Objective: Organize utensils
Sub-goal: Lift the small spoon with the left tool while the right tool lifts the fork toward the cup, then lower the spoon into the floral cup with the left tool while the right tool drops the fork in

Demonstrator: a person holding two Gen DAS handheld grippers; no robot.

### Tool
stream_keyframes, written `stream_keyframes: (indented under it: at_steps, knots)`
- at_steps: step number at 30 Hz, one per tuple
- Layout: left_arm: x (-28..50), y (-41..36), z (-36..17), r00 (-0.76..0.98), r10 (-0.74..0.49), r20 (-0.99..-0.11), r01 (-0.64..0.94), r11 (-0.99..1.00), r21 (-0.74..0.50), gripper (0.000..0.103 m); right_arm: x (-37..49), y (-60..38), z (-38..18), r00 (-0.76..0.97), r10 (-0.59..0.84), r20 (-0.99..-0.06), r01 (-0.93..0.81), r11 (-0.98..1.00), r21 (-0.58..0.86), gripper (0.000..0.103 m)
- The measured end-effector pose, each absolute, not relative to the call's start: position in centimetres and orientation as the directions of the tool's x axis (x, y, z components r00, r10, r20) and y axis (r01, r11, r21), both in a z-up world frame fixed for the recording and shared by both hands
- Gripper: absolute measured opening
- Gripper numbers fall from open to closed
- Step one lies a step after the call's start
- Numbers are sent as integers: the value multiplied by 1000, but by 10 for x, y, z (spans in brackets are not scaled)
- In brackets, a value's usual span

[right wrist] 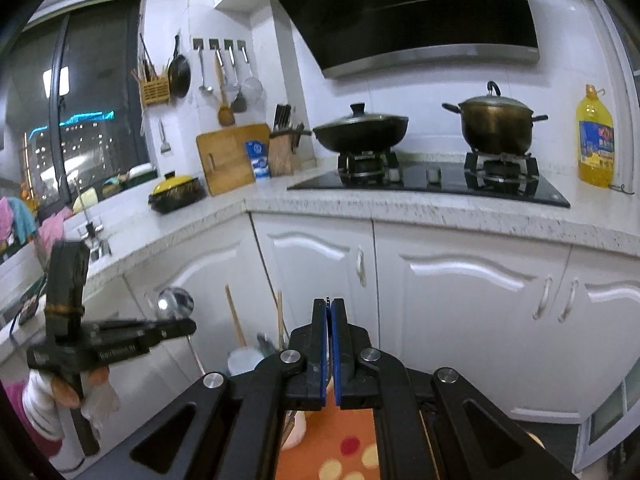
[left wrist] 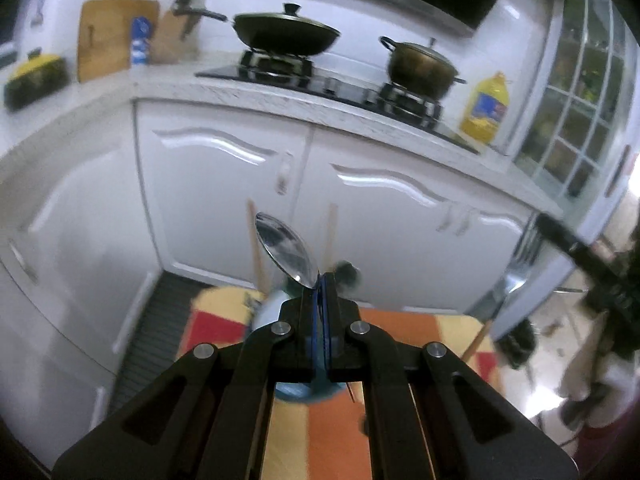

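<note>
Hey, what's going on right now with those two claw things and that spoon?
Left gripper shut on spoon, bowl up. Right gripper shut; what it holds, if anything, not visible. Utensil cup below, nothing blocking.

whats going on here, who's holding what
A person is sorting utensils in a kitchen, with a handheld gripper in each hand. The left gripper has its jaws shut on a metal spoon, bowl pointing up. The right gripper is shut with nothing visible between its jaws. Below them a white cup holds wooden chopsticks on an orange patterned surface. A lidded wok and pot sit on the stove behind.
</note>
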State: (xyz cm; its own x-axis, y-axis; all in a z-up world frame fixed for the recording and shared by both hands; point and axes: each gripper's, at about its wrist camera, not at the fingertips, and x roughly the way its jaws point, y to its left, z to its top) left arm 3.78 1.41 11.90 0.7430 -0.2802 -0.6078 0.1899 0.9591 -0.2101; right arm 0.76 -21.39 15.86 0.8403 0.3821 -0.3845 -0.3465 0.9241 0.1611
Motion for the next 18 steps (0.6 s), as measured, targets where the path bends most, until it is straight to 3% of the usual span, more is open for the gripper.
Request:
stream_keyframes:
  at_steps: [7,12,18]
  knots:
    - [69,25,104,770,-192,-609,132,981,-142,0,51,-181,162,854,365,-370,-341,931,131,1]
    - [81,20,85,779,-133,-613,116,991,-69,0,71,-157,142,869,314,-382,-324,945,42,1]
    - [84,11,62,765,-107,-635,131,991,-10,0,82,-143,113,841,332,-428,-353,935,32,1]
